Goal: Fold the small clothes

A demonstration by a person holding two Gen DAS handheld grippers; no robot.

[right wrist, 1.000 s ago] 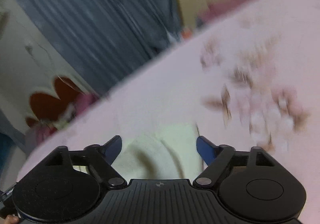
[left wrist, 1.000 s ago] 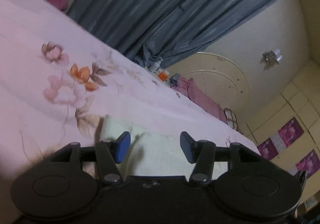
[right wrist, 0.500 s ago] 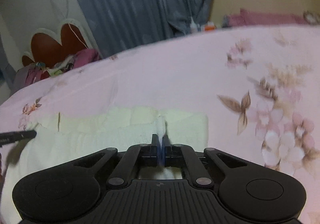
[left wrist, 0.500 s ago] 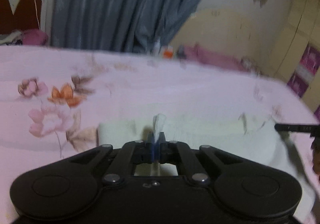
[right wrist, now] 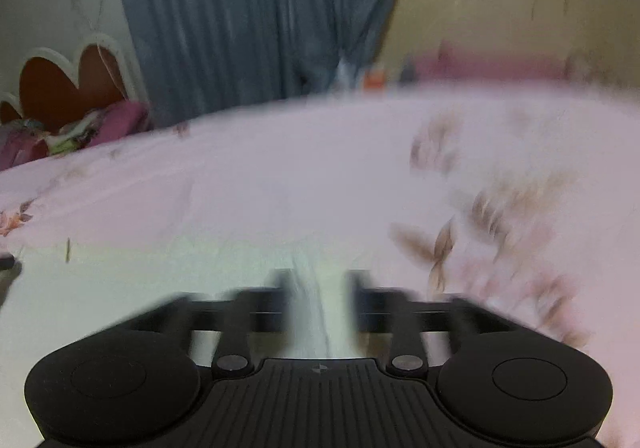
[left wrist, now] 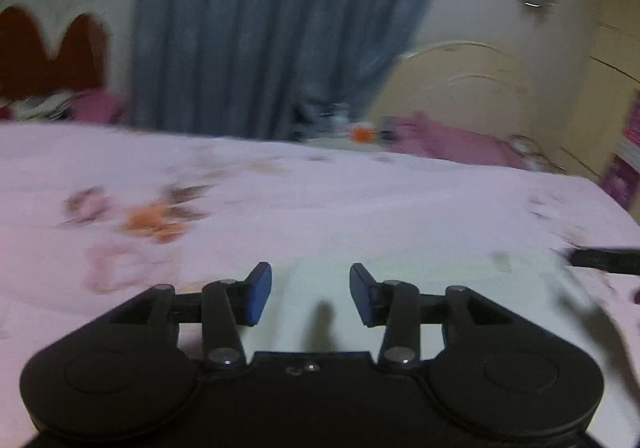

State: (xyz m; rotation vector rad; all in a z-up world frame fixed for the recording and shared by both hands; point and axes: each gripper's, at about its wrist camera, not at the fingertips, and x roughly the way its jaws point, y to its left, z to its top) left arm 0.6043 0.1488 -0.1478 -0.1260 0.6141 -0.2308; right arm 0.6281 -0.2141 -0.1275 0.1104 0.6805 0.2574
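A small cream-white garment (left wrist: 400, 280) lies flat on the pink floral bedsheet (left wrist: 320, 200). My left gripper (left wrist: 310, 294) is open just above the garment's left part, with nothing between its blue pads. In the right wrist view the garment (right wrist: 160, 280) spreads left under my right gripper (right wrist: 320, 300), which is open; a raised fold of the cloth stands between its blurred fingers. The right gripper's tip shows in the left wrist view at the right edge (left wrist: 604, 260). Both views are motion-blurred.
Grey-blue curtains (left wrist: 272, 32) hang behind the bed. A red scalloped headboard (right wrist: 68, 84) with pink pillows is at the left. A small stand with bottles (left wrist: 352, 128) and a cream cabinet (left wrist: 472, 88) sit beyond the far bed edge.
Half a second ago both grippers were shut on pinched folds of the garment. Both have now opened and let the cloth go, and it lies on the bed.
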